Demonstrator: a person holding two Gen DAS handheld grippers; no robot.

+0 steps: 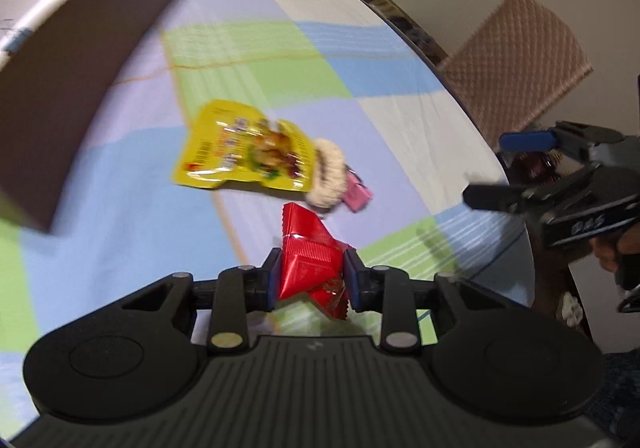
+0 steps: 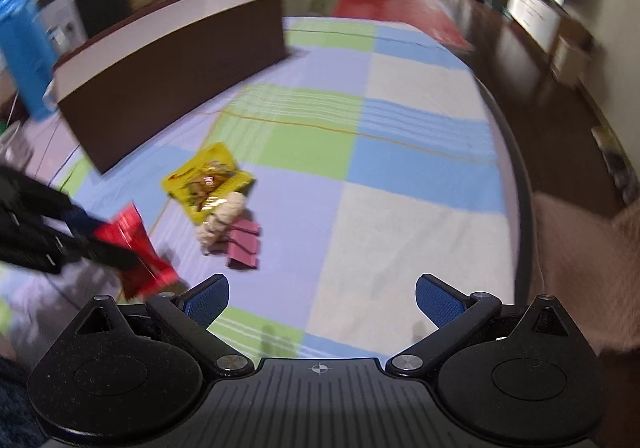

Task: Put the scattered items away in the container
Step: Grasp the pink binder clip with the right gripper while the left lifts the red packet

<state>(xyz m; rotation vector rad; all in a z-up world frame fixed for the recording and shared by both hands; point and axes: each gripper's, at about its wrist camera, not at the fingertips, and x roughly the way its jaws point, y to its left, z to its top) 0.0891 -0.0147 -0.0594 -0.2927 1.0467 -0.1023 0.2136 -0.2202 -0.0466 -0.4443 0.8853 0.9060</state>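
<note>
Red wrapper point(image 1: 310, 260) pinched in left tool point(image 1: 311, 275); right tool point(image 2: 322, 298) spread, and yellow packet point(image 1: 244, 147) hides part of, probably, a scrunchie point(image 1: 330, 175).

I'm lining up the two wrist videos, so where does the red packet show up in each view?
Left wrist: the red packet sits low in the centre, clamped by the left gripper.
Right wrist: the red packet is at lower left, in the left gripper reaching in from the left edge.
Shared landmark: the yellow packet lying flat on the checked cloth just beyond it.
</note>
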